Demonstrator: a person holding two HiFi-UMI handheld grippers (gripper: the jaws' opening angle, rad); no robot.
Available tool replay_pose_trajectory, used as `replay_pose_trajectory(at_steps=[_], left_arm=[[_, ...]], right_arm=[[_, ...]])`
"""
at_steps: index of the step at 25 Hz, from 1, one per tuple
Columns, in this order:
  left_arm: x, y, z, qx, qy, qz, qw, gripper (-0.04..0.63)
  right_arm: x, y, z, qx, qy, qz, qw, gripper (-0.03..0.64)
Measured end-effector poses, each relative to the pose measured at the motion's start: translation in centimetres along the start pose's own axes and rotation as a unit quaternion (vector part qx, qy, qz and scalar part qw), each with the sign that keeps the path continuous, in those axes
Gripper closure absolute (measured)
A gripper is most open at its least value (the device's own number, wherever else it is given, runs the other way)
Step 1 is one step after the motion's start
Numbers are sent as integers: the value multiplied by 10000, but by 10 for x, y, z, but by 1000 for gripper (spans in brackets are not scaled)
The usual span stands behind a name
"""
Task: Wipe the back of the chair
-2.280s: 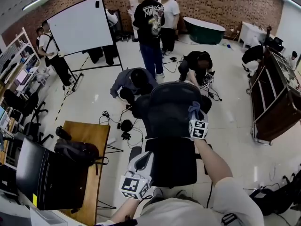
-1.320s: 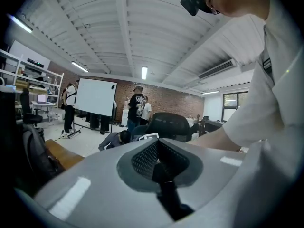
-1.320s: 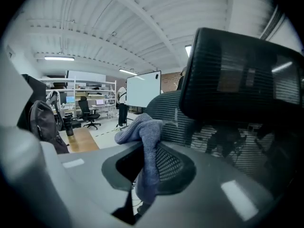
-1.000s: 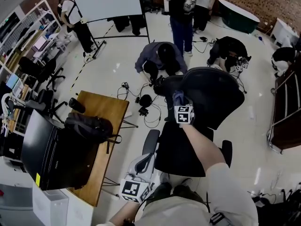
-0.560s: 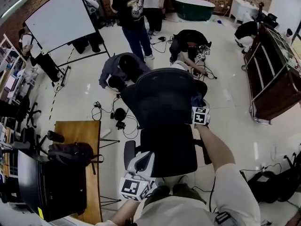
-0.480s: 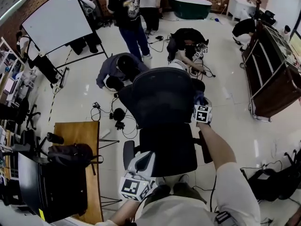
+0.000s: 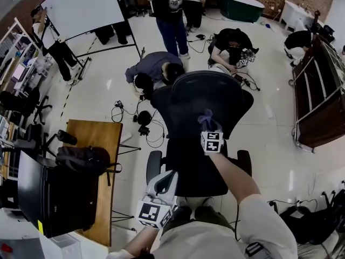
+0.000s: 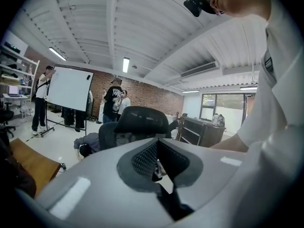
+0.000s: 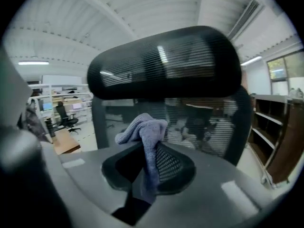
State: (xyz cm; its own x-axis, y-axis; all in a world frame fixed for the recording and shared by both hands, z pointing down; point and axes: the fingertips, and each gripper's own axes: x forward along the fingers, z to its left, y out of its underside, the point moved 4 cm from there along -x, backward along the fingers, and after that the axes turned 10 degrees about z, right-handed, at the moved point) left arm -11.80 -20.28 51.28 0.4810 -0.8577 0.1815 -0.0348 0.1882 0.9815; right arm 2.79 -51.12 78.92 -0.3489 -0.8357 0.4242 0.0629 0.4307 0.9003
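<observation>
Grippers (image 7: 167, 176) (image 7: 208, 124) x2, cloth (image 9: 141, 126) x1, whiteboard (image 7: 81, 7) x1.

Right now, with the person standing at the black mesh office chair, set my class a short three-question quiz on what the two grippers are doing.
1. True or false: the left gripper clamps the blue-grey cloth.
2. The right gripper is shut on: A) the cloth B) a spray bottle C) nothing.
3. Which part of the black mesh office chair does the right gripper face?

Key: 1 false, it is shut on nothing; 2 A; 3 the backrest, below the headrest.
</observation>
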Motion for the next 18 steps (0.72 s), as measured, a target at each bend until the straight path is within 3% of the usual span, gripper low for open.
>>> replay_pose_trajectory(at_steps=[3,7,11,15,18], left_arm=[[-4,0,14,-83,-296,8,9995,540],[20,-3,29,-140,-691,240,9972,540],[39,-11,36,-247,-907,322,9951,540],[30,-10,44,-171,-630,290,9974,540],[27,-3,43,-196,-280,188,9992,540]], right_arm=[[48,3,90,-586,-611,172,9963,563],[121,-5,139,-1036,-1034,529,9878,565],[151,3,114,-909,-819,794,9893,565],[125,13,72,-684,-360,684,9947,565],[91,33,11,-559,274,683,9957,565]])
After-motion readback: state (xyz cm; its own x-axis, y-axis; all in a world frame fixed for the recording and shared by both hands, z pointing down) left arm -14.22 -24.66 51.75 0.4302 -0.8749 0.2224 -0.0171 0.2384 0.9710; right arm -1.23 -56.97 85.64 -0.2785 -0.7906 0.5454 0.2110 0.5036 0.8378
